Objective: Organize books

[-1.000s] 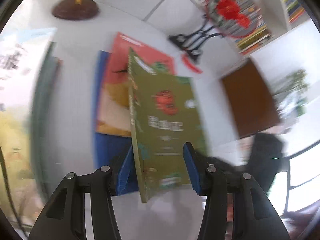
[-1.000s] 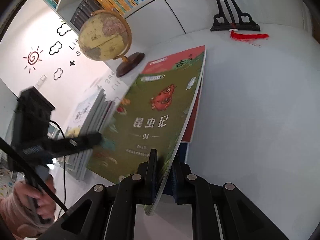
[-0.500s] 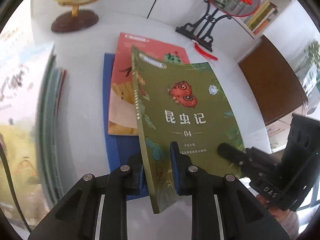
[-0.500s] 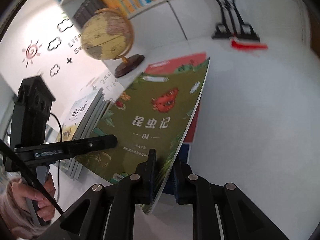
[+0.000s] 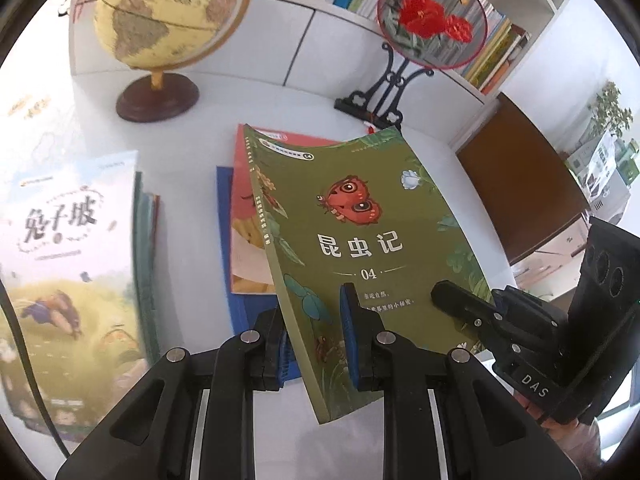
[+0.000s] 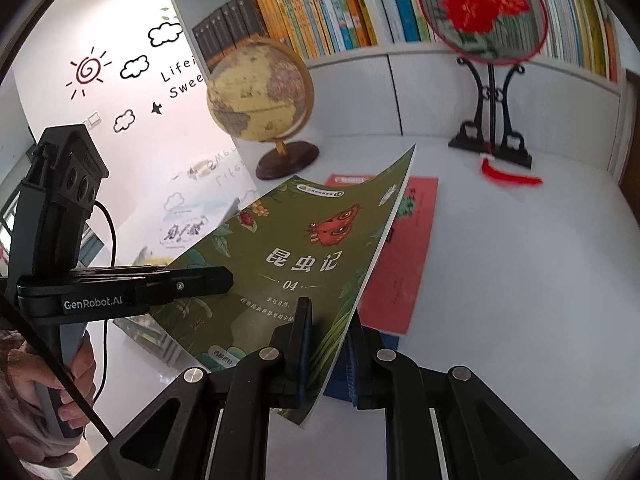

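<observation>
A green book with a red insect on its cover hangs tilted above the white table. My left gripper is shut on its spine-side lower edge. My right gripper is shut on the opposite lower edge of the same green book. Each gripper shows in the other's view: the right one and the left one. Beneath the lifted book lie a red book on top of a blue book. A stack of books topped by a pale illustrated cover sits at the left.
A globe on a dark round base stands at the back of the table. A round embroidered fan on a black stand is to its right. Bookshelves full of books line the wall. A hand holds the left gripper's handle.
My left gripper closed on the green book, which was between open jaws before. Both grippers have risen with the book, lifting it off the red book; shelves now show in both views.
</observation>
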`<state>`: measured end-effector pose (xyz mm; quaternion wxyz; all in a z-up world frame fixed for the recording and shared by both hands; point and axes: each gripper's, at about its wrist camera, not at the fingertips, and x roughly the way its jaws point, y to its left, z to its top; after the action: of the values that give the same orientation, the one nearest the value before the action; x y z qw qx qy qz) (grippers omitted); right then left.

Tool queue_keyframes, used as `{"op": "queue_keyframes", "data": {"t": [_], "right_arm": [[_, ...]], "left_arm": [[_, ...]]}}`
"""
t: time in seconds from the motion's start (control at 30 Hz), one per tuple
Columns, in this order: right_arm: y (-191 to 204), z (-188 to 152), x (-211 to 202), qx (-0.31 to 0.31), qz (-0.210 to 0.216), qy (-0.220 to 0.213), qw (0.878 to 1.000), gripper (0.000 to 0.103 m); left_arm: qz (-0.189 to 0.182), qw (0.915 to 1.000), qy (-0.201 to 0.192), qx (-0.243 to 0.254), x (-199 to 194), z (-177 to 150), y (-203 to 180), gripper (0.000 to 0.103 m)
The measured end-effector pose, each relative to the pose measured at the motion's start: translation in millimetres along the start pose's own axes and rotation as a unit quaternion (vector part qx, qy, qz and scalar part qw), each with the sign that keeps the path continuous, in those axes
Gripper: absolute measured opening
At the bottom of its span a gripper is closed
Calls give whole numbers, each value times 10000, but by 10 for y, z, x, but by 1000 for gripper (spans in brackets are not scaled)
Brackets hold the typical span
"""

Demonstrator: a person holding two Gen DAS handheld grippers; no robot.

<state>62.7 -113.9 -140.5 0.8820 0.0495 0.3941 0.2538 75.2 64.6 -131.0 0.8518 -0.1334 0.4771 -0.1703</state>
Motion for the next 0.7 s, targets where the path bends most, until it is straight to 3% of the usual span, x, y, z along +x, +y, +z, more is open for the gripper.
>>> {"op": "queue_keyframes", "data": {"t": [0.17, 0.7], "right_arm": [[183, 88, -49, -97, 5, -102, 9999, 14], [677, 345, -36, -179, 136, -295, 9993, 14]], "left_arm": [[262, 9996, 0, 107, -112, 24, 15, 18], [525, 9978, -393, 63, -585, 54, 313, 19]]}}
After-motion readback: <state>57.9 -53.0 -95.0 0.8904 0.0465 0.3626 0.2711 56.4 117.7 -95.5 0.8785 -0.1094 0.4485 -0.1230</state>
